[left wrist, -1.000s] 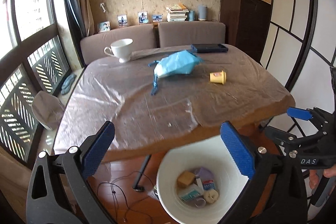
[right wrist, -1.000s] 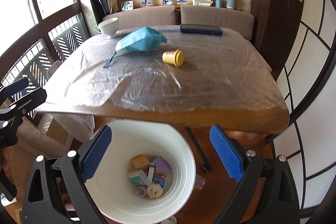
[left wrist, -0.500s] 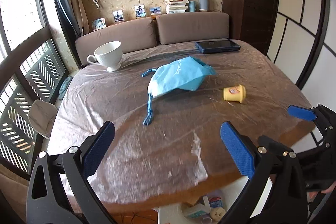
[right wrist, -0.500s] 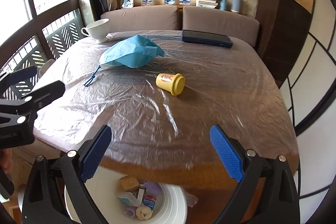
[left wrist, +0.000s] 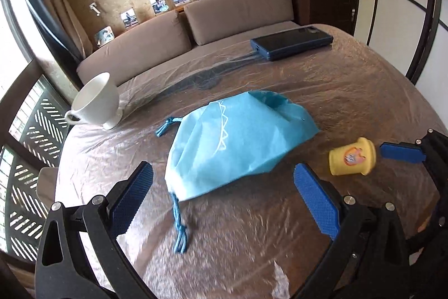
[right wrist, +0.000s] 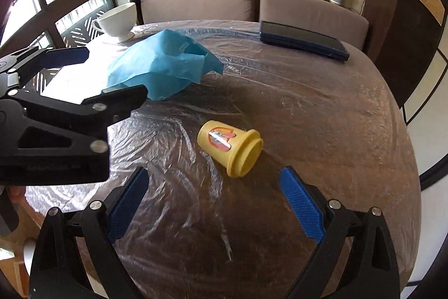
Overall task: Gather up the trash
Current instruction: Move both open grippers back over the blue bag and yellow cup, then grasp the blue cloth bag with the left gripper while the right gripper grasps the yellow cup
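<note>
I hold both tongs over the near edge of the table (right wrist: 322, 114), which is wrapped in clear plastic film, and both sets of jaws stand wide apart with nothing between them.

The yellow cup (right wrist: 229, 152) lies on its side toward the near right part of the table, straight ahead of my right gripper (right wrist: 214, 208) and just beyond its blue pads. Its long axis runs on a slant: the closed bottom points to the far left, the flanged mouth to the near right. So my jaws, which open left to right, would meet it across that slant, not squarely on its sides; I judge a small roll of the wrist would let the pads close on the round body.

The blue drawstring bag (left wrist: 235, 147) lies crumpled near the middle of the table, directly ahead of my left gripper (left wrist: 224, 192), its cord trailing toward the near edge between my pads. The left tongs are clearly nearer the bag, the right nearer the cup, which sits well right of the left pads.

A white teacup (left wrist: 96, 101) stands at the far left corner and a dark tablet case (left wrist: 291, 42) lies at the far edge; I judge neither to be trash.
</note>
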The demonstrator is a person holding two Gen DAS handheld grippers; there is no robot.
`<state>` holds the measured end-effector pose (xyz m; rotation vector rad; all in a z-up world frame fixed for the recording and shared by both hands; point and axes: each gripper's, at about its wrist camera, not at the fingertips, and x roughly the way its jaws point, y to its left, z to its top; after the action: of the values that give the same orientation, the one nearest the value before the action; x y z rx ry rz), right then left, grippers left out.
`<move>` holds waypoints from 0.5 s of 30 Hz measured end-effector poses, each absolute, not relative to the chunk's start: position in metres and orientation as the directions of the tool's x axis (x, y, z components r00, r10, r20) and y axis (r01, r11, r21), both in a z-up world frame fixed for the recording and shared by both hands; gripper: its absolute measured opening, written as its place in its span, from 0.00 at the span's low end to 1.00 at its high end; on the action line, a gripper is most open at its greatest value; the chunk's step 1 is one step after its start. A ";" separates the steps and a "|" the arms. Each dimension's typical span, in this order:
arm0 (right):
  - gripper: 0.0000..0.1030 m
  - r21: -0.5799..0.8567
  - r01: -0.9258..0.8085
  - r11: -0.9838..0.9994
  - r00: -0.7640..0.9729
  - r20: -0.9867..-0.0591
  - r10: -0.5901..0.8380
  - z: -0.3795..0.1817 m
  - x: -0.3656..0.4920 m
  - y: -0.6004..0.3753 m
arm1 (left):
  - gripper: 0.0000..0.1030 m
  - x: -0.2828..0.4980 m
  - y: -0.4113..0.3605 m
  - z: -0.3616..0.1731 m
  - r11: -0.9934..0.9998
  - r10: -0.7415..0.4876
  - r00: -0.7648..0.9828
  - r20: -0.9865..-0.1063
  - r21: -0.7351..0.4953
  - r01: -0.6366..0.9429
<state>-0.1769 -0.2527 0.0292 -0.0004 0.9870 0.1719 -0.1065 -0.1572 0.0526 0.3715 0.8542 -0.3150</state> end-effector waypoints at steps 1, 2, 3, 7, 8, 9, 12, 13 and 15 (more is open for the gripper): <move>0.90 0.083 -0.137 0.987 0.538 -0.830 0.144 0.028 -0.174 -0.252 | 0.98 -0.103 -0.159 0.051 0.884 -0.130 0.612 -0.780 0.189 0.427; 0.90 0.084 -0.127 0.988 0.539 -0.831 0.140 0.027 -0.170 -0.252 | 0.98 -0.098 -0.161 0.048 0.877 -0.136 0.607 -0.783 0.190 0.442; 0.90 0.085 -0.114 0.990 0.537 -0.833 0.134 0.025 -0.166 -0.251 | 0.98 -0.094 -0.163 0.045 0.867 -0.140 0.599 -0.788 0.195 0.459; 0.90 0.102 -0.086 0.991 0.536 -0.834 0.132 0.021 -0.153 -0.250 | 0.98 -0.080 -0.170 0.035 0.831 -0.147 0.586 -0.797 0.221 0.510; 0.89 0.094 -0.080 0.992 0.541 -0.832 0.122 0.020 -0.150 -0.249 | 0.98 -0.076 -0.172 0.033 0.826 -0.149 0.582 -0.799 0.223 0.518; 0.87 0.090 -0.078 0.993 0.543 -0.832 0.117 0.020 -0.149 -0.248 | 0.98 -0.073 -0.172 0.031 0.821 -0.157 0.573 -0.804 0.217 0.528; 0.76 0.081 -0.069 0.994 0.551 -0.828 0.106 0.021 -0.144 -0.247 | 0.98 -0.065 -0.169 0.027 0.824 -0.180 0.552 -0.814 0.182 0.537; 0.71 0.078 -0.067 0.995 0.553 -0.827 0.102 0.020 -0.143 -0.248 | 0.98 -0.063 -0.168 0.026 0.827 -0.188 0.548 -0.815 0.170 0.536; 0.63 0.048 -0.063 0.997 0.563 -0.823 0.075 0.020 -0.142 -0.248 | 0.97 -0.060 -0.166 0.026 0.832 -0.211 0.537 -0.817 0.139 0.537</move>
<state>-0.1420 -0.2478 0.0205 0.0138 0.9699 0.0811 -0.0600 -0.1660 0.0265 0.4010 0.9008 -0.4594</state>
